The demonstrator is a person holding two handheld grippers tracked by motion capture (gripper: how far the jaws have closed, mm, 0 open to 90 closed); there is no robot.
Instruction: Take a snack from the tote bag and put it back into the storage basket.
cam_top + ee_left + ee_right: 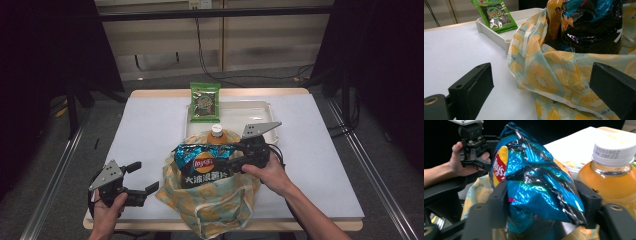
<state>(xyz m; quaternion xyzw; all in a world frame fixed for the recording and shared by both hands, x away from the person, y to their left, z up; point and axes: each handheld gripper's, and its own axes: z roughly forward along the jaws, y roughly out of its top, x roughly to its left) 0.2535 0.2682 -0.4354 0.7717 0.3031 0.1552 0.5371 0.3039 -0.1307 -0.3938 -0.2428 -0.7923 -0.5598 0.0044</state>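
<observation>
Chip bag [202, 162] — on white table [150, 130], dark curtains [45, 45] behind.

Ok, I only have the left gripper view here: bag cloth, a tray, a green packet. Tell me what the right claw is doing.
Observer: The right claw is shut on the blue chip bag, one jaw on each side of it, with the chip bag's lower part inside the fruit-print bag.
Operator: Give me the cap on that orange bottle.
Observer: The orange bottle has a white cap with a printed date code, and it stands in the fruit-print bag right beside the chip bag.
Operator: Now tell me where my own left claw sits.
Observer: In the high view the left claw is open at the table's near left corner, beside the fruit-print bag and clear of it.
</observation>
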